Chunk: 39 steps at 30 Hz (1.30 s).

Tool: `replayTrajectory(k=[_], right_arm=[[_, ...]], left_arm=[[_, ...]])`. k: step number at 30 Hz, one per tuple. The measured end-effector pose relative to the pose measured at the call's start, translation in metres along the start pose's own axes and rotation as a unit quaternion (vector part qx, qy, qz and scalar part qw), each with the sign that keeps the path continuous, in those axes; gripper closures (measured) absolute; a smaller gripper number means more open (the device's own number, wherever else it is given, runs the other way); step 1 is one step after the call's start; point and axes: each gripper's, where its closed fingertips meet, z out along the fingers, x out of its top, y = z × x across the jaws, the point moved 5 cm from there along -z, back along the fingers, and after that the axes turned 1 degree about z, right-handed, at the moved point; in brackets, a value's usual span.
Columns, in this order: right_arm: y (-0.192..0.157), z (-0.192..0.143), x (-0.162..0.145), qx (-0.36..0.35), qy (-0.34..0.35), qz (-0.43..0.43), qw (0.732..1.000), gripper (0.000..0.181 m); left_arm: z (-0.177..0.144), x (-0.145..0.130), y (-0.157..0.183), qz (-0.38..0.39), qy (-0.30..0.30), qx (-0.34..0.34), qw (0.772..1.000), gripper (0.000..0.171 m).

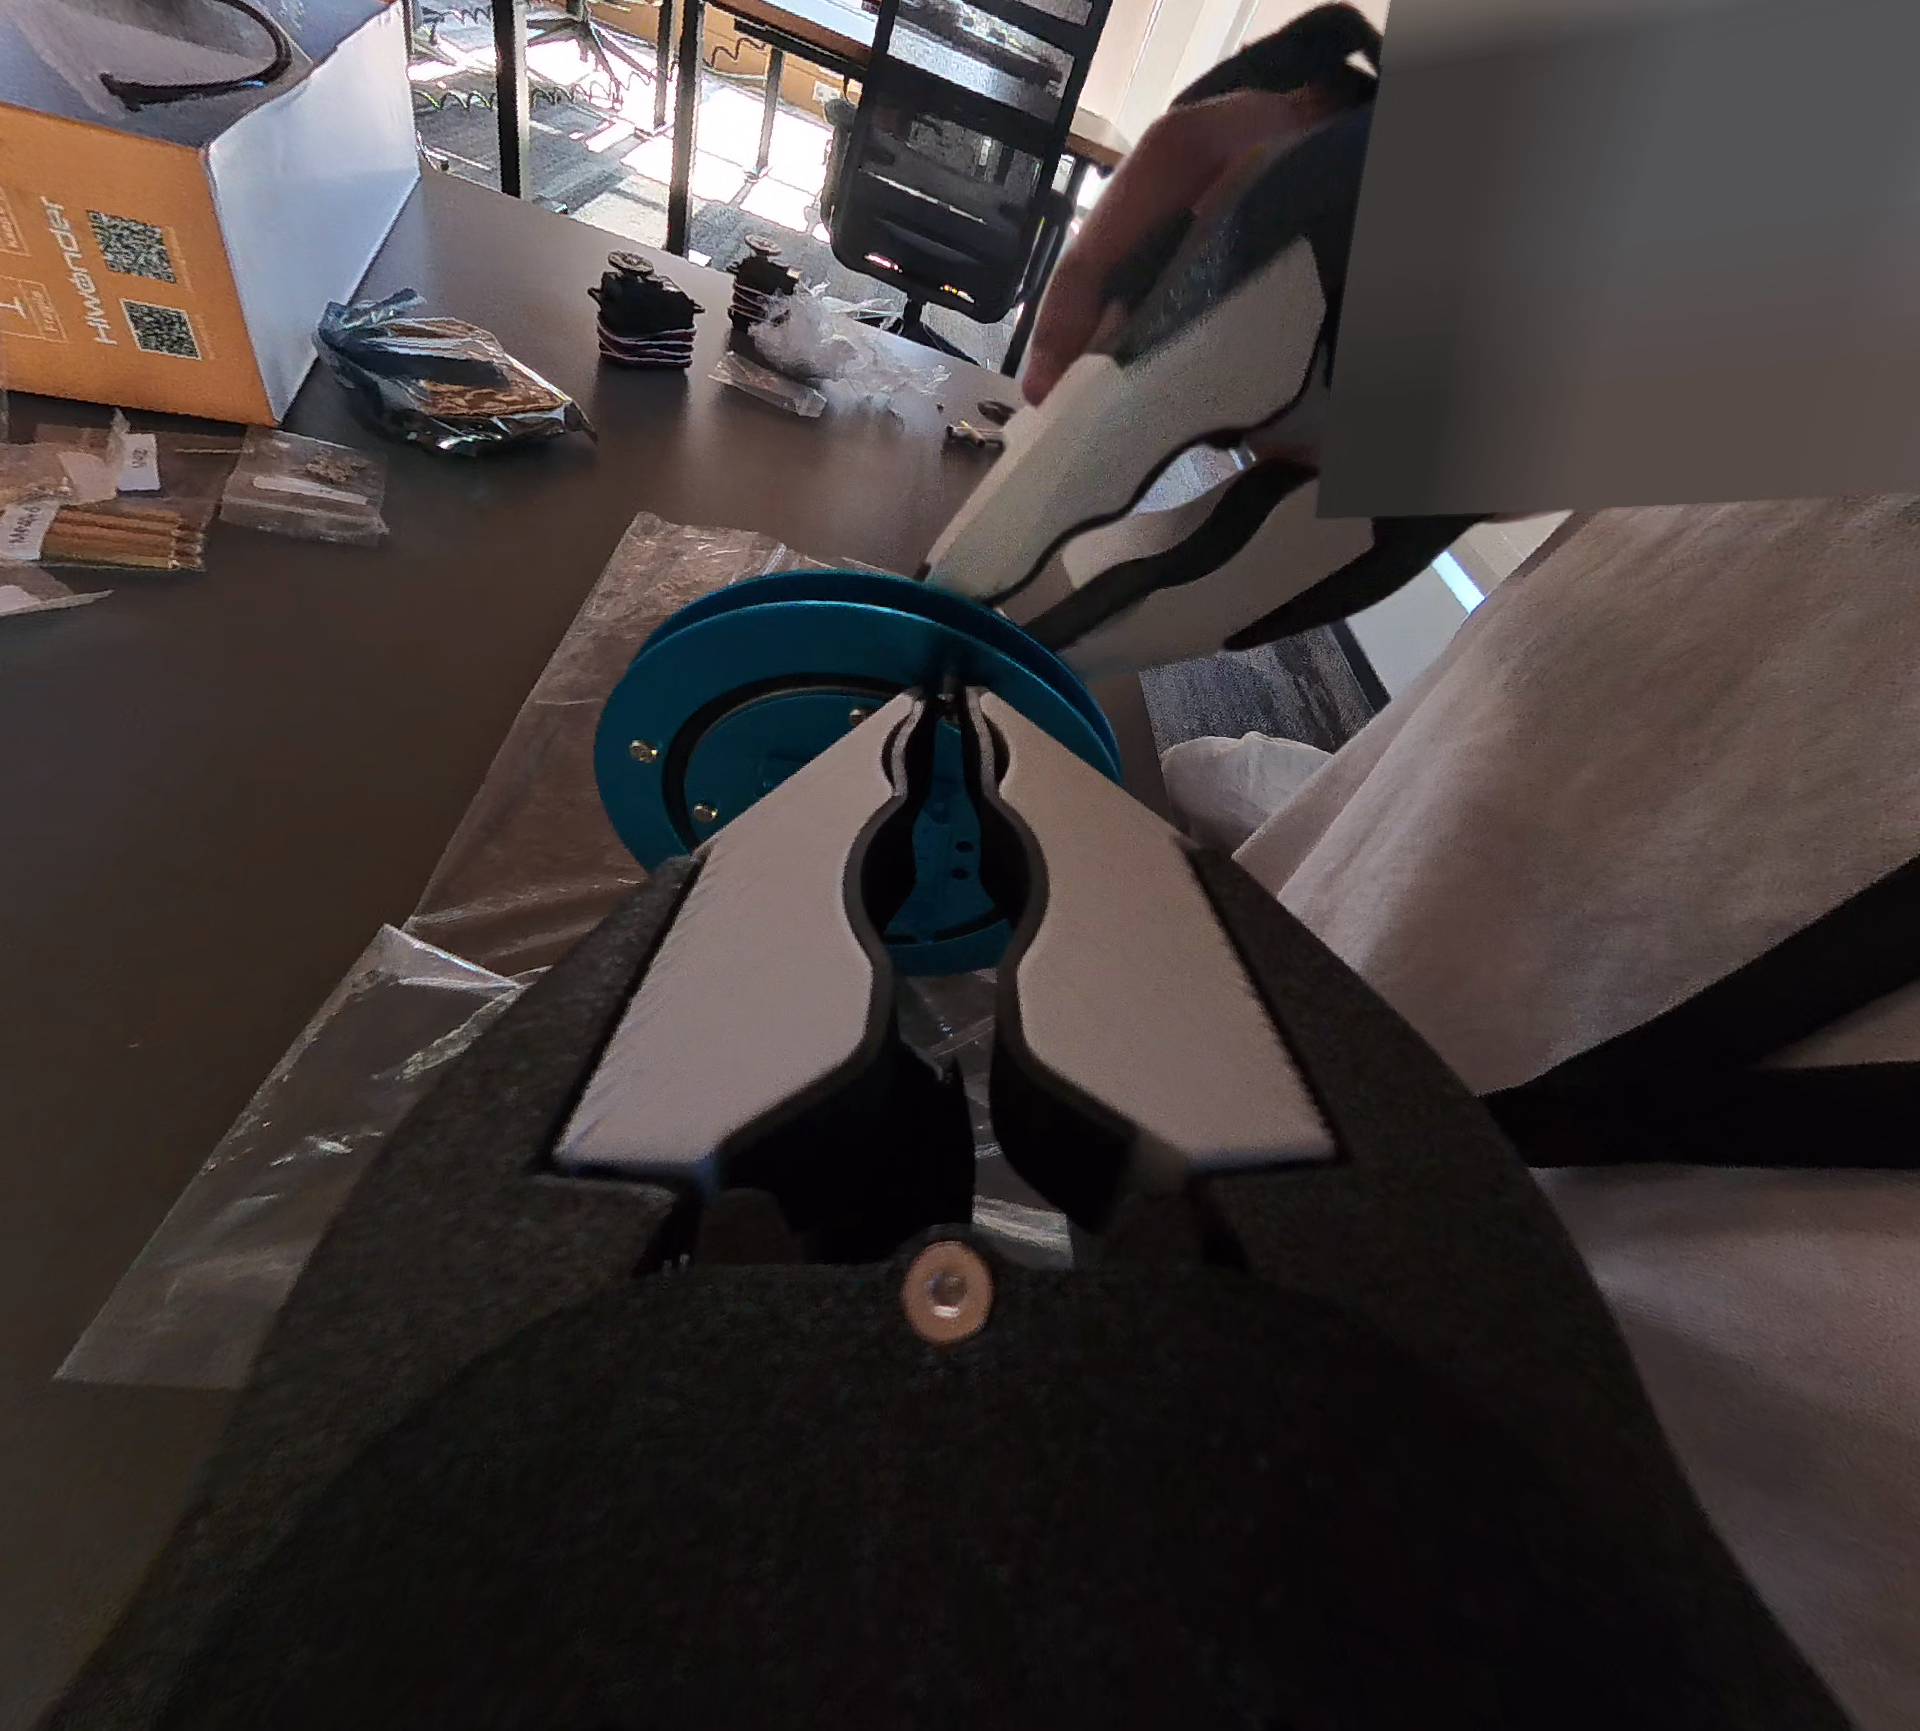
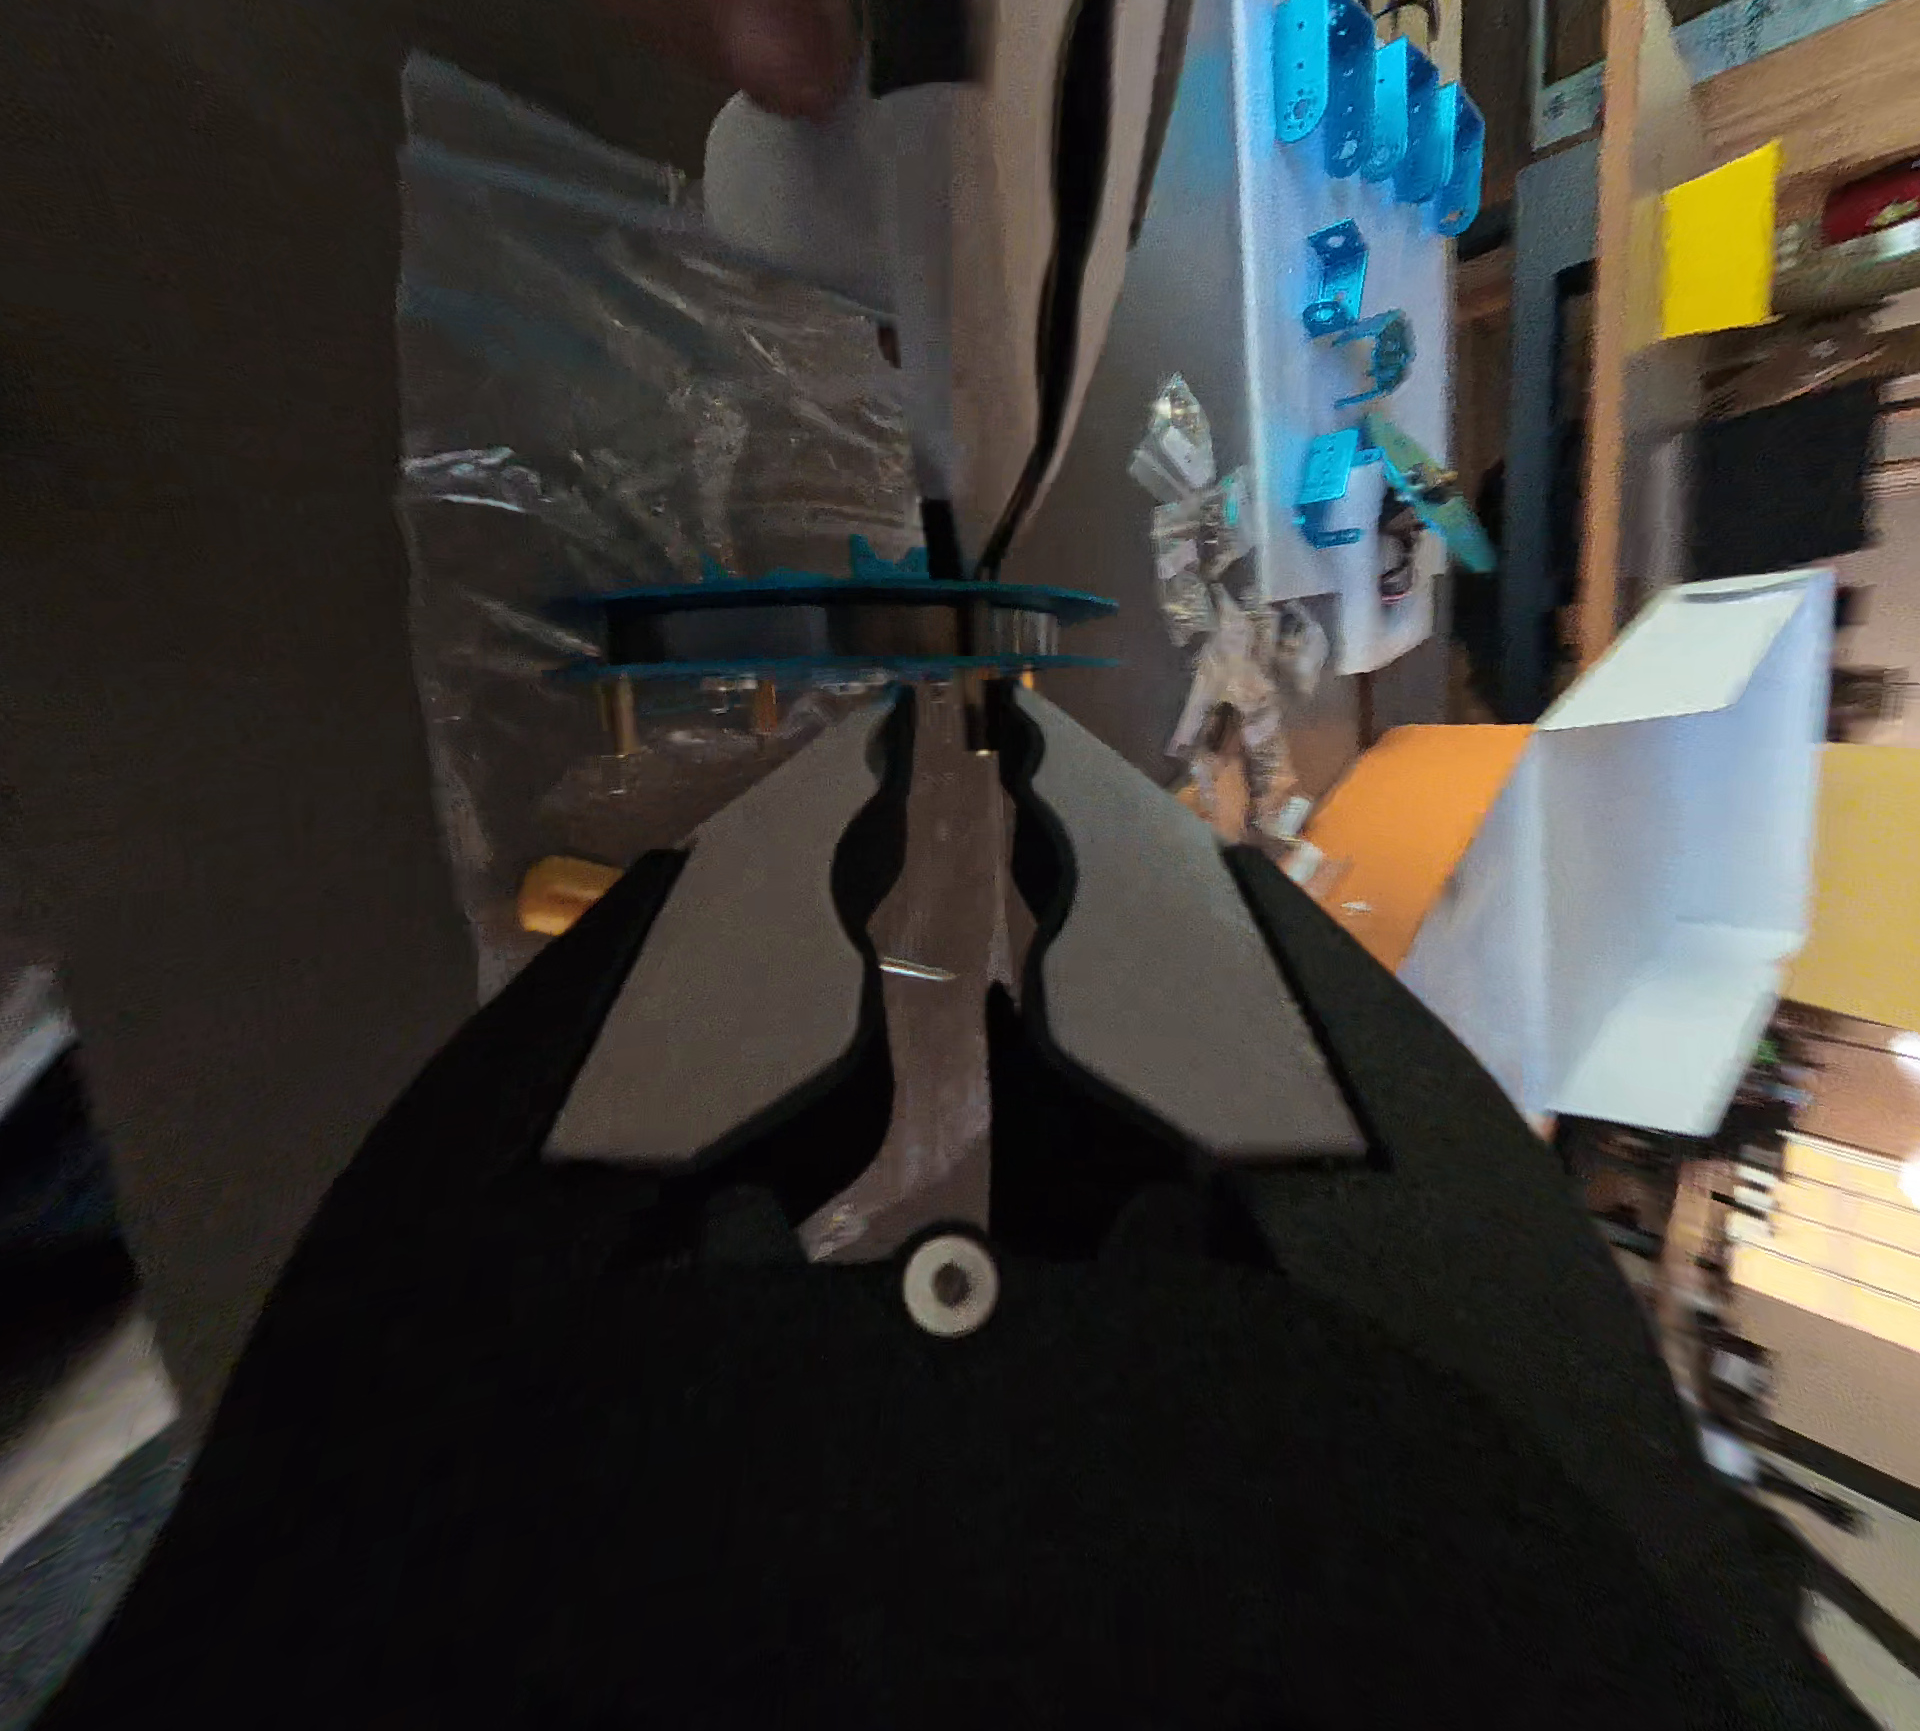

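Observation:
A blue round assembly of two stacked discs (image 1: 644,746) is tilted up on its edge over a clear plastic bag (image 1: 665,580) on the dark table (image 1: 260,798). My left gripper (image 1: 948,699) is shut on its near rim, with a small dark screw at the tips. My right gripper (image 1: 982,601) reaches in from the upper right and is shut on the far rim. In the right wrist view the discs (image 2: 790,606) show edge-on with brass standoffs (image 2: 623,715) beneath. There my right gripper (image 2: 951,710) pinches at the lower disc, and the left gripper (image 2: 940,538) comes in from above.
An orange and white box (image 1: 208,227), two black servos (image 1: 644,320) and small parts bags (image 1: 301,486) lie at the table's far left. A white sheet with blue brackets (image 2: 1351,279) and an open white box (image 2: 1662,850) are nearby. A person's clothing (image 1: 1558,850) is at the right. My two grippers' fingertips are within a few centimetres of each other.

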Motion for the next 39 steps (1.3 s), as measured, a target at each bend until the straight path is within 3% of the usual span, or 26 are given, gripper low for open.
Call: replayTrajectory(k=[1,3,5,6,8,10,11,12,13,16,18,20,22,24,25,27,28,29,30,32,33,34,35,36,37,39], right_arm=[[0.003,0.0,0.001,-0.027,-0.003,-0.021,0.999,0.177],[0.005,0.0,0.001,0.015,-0.012,-0.004,1.0,0.178],[0.01,0.0,0.0,0.127,0.006,0.086,0.988,0.179],[0.013,0.002,-0.002,0.204,0.017,0.156,0.966,0.179],[0.017,0.005,-0.008,0.385,0.026,0.304,0.871,0.178],[0.019,0.012,-0.016,0.532,0.016,0.429,0.73,0.178],[0.02,0.015,-0.018,0.566,0.02,0.455,0.687,0.178],[0.019,0.016,-0.018,0.576,0.027,0.458,0.676,0.177],[0.019,0.015,-0.017,0.558,0.035,0.444,0.7,0.177],[0.02,0.007,-0.013,0.386,0.033,0.34,0.857,0.167],[0.018,-0.003,-0.009,0.26,0.022,0.244,0.934,0.156],[0.013,-0.009,-0.004,0.145,0.013,0.141,0.979,0.165],[0.007,-0.008,0.001,0.076,-0.003,0.053,0.996,0.177],[0.007,-0.006,0.004,0.062,-0.009,0.015,0.998,0.177],[0.008,-0.006,0.004,0.088,-0.008,0.03,0.996,0.177],[0.015,-0.004,0.002,0.2,0.003,0.114,0.973,0.178],[0.019,-0.001,-0.001,0.267,0.016,0.175,0.948,0.178],[0.023,0.002,-0.005,0.345,0.025,0.245,0.906,0.178],[0.025,0.006,-0.009,0.43,0.025,0.317,0.845,0.178],[0.025,0.015,-0.017,0.571,0.008,0.438,0.694,0.178],[0.025,0.018,-0.02,0.609,0.005,0.473,0.636,0.177],[0.023,0.021,-0.022,0.632,0.001,0.502,0.591,0.177],[0.021,0.021,-0.022,0.641,0.002,0.514,0.57,0.176],[0.019,0.019,-0.021,0.631,0.01,0.505,0.59,0.175],[0.018,0.017,-0.021,0.592,0.022,0.482,0.646,0.17],[0.017,0.013,-0.02,0.465,0.027,0.399,0.79,0.155]], left_arm=[[0.0,0.0,0.0,0.003,-0.002,0.002,1.0,0.167],[0.0,0.0,0.002,0.016,-0.004,0.006,1.0,0.167],[0.0,-0.001,0.004,0.035,-0.007,0.008,0.999,0.167],[0.001,-0.001,0.005,0.043,-0.008,0.01,0.999,0.168],[0.002,-0.002,0.008,0.057,-0.011,0.009,0.998,0.168],[0.004,-0.002,0.01,0.067,-0.012,0.014,0.998,0.169],[0.004,-0.001,0.009,0.068,-0.012,0.019,0.997,0.169],[0.003,-0.001,0.008,0.064,-0.013,0.018,0.998,0.169],[0.003,-0.001,0.007,0.061,-0.013,0.015,0.998,0.169],[0.002,-0.001,0.004,0.047,-0.009,0.017,0.999,0.168],[0.001,0.0,0.003,0.04,-0.008,0.016,0.999,0.167],[0.001,-0.001,0.003,0.032,-0.007,0.009,0.999,0.167],[0.001,-0.001,0.004,0.034,-0.007,0.008,0.999,0.168],[0.0,-0.002,0.004,0.042,-0.008,0.01,0.999,0.168],[-0.001,-0.002,0.005,0.053,-0.009,0.013,0.998,0.168],[0.0,-0.002,0.008,0.088,-0.014,0.022,0.996,0.168],[0.0,-0.002,0.009,0.098,-0.015,0.028,0.995,0.168],[0.0,-0.002,0.01,0.105,-0.017,0.03,0.994,0.17],[0.001,-0.002,0.011,0.111,-0.018,0.031,0.993,0.17],[0.003,-0.002,0.014,0.121,-0.019,0.032,0.992,0.17],[0.004,-0.002,0.014,0.123,-0.018,0.033,0.992,0.17],[0.003,-0.002,0.013,0.121,-0.018,0.032,0.992,0.17],[0.003,-0.002,0.013,0.117,-0.017,0.029,0.993,0.17],[0.003,-0.002,0.013,0.111,-0.015,0.027,0.993,0.17],[0.003,-0.002,0.013,0.105,-0.014,0.024,0.994,0.17],[0.004,-0.001,0.011,0.088,-0.012,0.022,0.996,0.17]])
